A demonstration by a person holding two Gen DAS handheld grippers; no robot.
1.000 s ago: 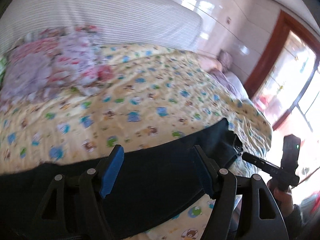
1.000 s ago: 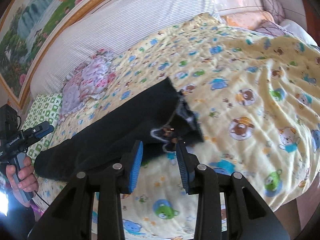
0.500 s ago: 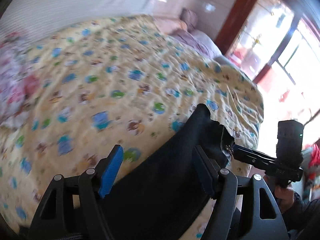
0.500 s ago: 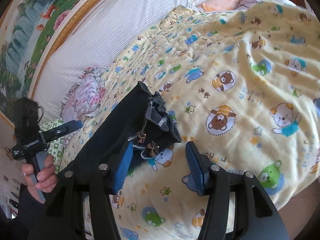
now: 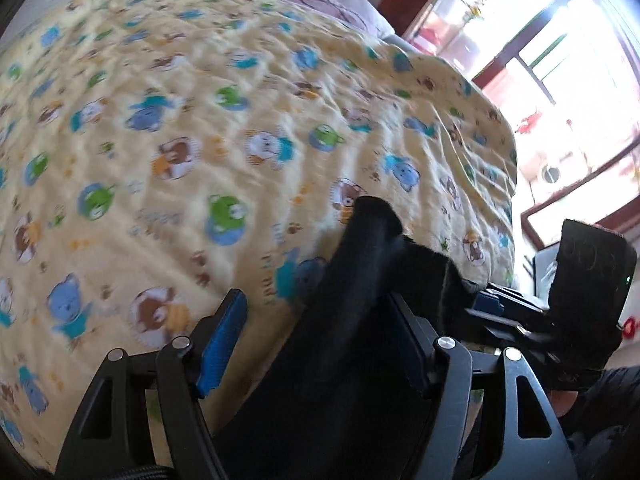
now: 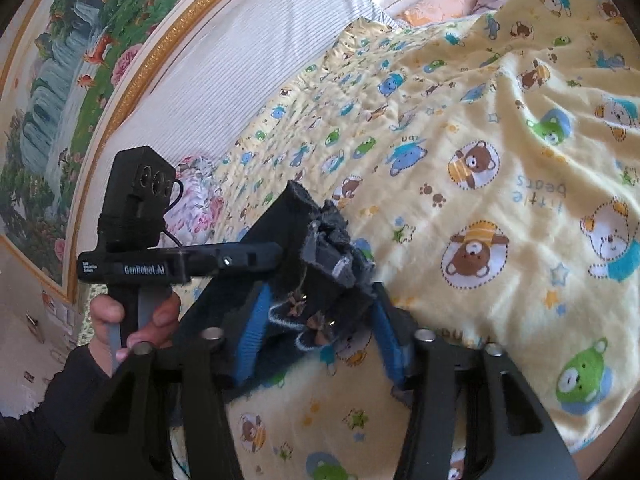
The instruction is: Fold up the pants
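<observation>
Dark pants (image 5: 360, 320) lie on a yellow bear-print blanket (image 5: 200, 140), their waist end bunched and lifted. My right gripper (image 6: 320, 292) has that bunched waist (image 6: 324, 248) between its blue pads; the jaws are closing and both pads touch the cloth. In the left wrist view my left gripper (image 5: 316, 298) straddles the pants just behind the waist. Its jaws are closing but wide, and its left pad (image 5: 224, 336) stands clear of the fabric. The right wrist view shows the left gripper (image 6: 272, 258) from the side, tip against the pants (image 6: 272, 216), held by a hand (image 6: 132, 320).
The blanket (image 6: 500, 140) covers the bed and drops off at its right edge. A white striped headboard (image 6: 260, 52) and a framed painting (image 6: 80, 80) stand behind. A floral pillow (image 6: 200, 200) lies near the headboard. A bright window (image 5: 560, 80) is beyond the bed's end.
My left gripper has swept along the pants toward the waist end and tipped downward, ending close to the right gripper. The right gripper opened wider, then narrowed again around the bunched waist.
</observation>
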